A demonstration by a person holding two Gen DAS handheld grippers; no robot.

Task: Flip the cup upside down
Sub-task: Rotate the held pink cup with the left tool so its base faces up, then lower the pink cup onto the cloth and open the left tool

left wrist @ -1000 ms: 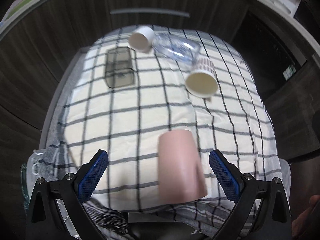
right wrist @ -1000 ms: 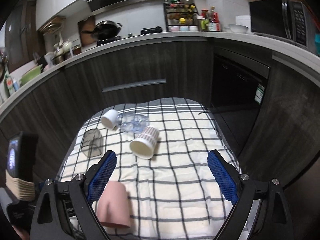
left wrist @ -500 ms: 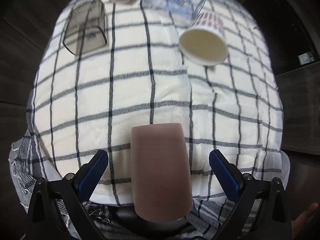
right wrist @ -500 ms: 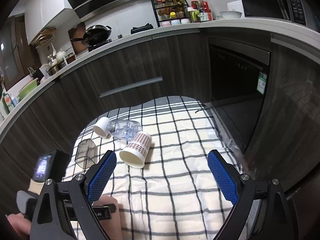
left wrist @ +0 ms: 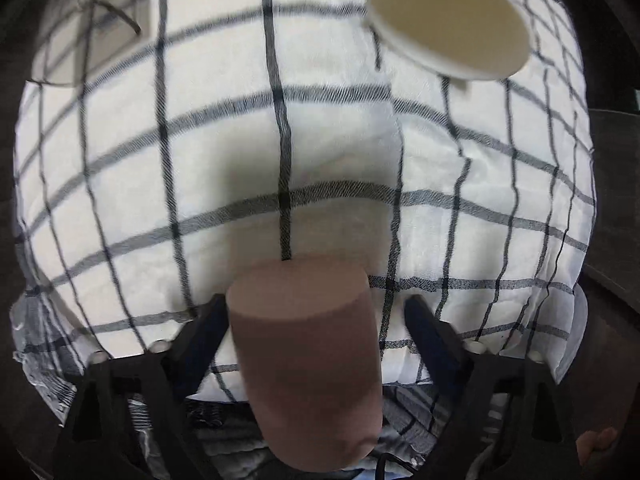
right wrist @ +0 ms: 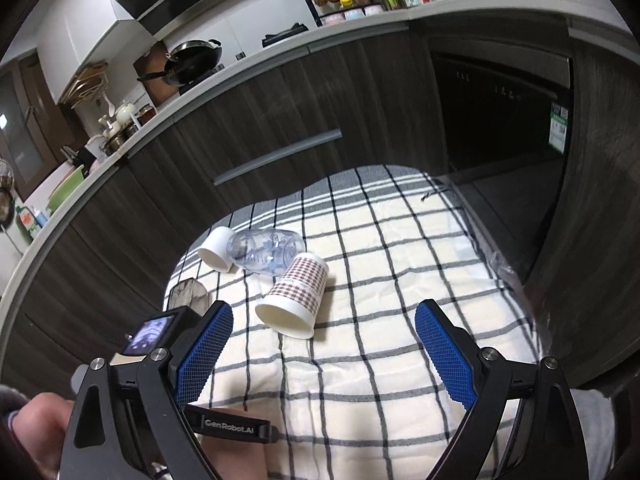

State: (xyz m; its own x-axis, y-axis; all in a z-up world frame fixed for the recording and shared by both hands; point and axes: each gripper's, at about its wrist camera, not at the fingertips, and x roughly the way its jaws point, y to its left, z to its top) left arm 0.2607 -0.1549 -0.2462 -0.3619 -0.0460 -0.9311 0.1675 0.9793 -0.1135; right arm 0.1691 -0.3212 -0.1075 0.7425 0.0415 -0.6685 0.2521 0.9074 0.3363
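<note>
Between the left gripper (left wrist: 312,316) fingers stands the pink cup (left wrist: 304,360), base toward the lens, lying along the near edge of the checked cloth (left wrist: 224,140). Left finger appears to touch the cup's side; right finger stands off with cloth showing in the gap. Jaws spread, not clamped on anything.

Right gripper (right wrist: 322,348) hovers above the cloth, jaws wide, holding nothing. Left tool's screen and a hand show at its lower left; the pink cup itself is hidden in that view.

Others on the cloth, all on their sides: patterned paper cup (right wrist: 294,296), mouth toward the near edge; clear bottle (right wrist: 266,252) just behind it; white cup (right wrist: 216,249) touching the bottle's neck end; grey container (right wrist: 186,294) near the left edge.

Step, as judged: approach finished, grasp pending. The cup is bracketed but not taken.

Next move likely calls for:
- centring the jaws so both pads meet the wall evenly
- closing mid-body, since the cup looks smooth and slightly tapered and could squirt out
- lifting clear of the soft cloth, then rotating the wrist to bring the mouth down

Risk: cup sits near the cloth's edge; a one-sided push could roll it off.
</note>
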